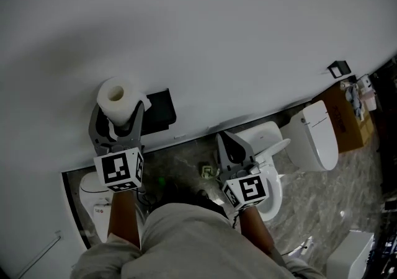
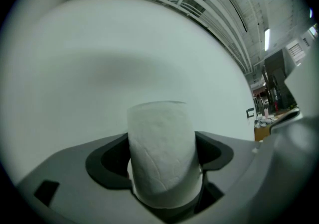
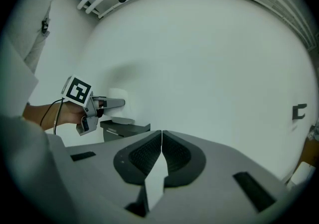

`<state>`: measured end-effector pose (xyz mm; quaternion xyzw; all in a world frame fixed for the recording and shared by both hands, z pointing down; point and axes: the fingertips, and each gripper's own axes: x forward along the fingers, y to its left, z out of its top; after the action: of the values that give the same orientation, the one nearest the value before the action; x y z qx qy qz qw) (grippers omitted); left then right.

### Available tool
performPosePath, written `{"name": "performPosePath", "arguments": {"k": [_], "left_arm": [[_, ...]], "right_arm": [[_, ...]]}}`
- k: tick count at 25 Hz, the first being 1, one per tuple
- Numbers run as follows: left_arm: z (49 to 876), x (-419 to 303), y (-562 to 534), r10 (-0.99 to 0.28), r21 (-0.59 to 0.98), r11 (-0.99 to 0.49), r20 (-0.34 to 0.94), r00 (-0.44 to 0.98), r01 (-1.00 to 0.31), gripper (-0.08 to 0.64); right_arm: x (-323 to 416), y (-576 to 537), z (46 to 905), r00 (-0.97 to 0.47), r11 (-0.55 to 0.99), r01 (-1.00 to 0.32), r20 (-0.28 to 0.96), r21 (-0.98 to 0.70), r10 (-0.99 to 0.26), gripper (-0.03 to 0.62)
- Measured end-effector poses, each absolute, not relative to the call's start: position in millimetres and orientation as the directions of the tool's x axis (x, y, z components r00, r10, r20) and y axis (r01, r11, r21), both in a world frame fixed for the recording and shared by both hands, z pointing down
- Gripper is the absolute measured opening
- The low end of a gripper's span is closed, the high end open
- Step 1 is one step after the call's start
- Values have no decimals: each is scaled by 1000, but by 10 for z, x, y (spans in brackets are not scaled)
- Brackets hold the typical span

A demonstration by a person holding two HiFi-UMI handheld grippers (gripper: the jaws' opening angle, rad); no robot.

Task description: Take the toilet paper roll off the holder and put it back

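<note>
A white toilet paper roll (image 1: 115,97) stands upright between the jaws of my left gripper (image 1: 118,111), which is shut on it. It sits close to the white wall, just left of the black holder (image 1: 159,110) and off it. In the left gripper view the roll (image 2: 160,148) fills the gap between both dark pads (image 2: 107,161). My right gripper (image 1: 224,142) hangs lower and to the right, shut with nothing in it; in its own view the right gripper (image 3: 161,137) shows its pads meeting. That view also shows the left gripper (image 3: 94,107), the roll (image 3: 117,95) and the holder (image 3: 125,129).
The white wall (image 1: 236,36) fills the upper part of the head view. Below it stand a white toilet (image 1: 265,166) under my right gripper and another toilet (image 1: 314,135) to the right. A cardboard box (image 1: 348,116) sits far right. A small black fitting (image 1: 339,69) is on the wall.
</note>
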<state>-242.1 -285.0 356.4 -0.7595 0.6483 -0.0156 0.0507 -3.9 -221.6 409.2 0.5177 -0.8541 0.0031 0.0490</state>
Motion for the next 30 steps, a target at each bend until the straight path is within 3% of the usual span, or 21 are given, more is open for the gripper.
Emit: {"name": "performPosePath", "arguments": {"k": [10,30], "left_arm": [[3773,-2412,-2939,-988,-73,-156,-7,157,-985,396],[3928,-2433,-2907,-992,-79,-126,36,124,-989,396]], "right_arm": [[-86,-2142,4242,-471,485,-872,154,63,-868,5],[-53,-1983,4334,-484,495,-869,175,23,-857,5]]}}
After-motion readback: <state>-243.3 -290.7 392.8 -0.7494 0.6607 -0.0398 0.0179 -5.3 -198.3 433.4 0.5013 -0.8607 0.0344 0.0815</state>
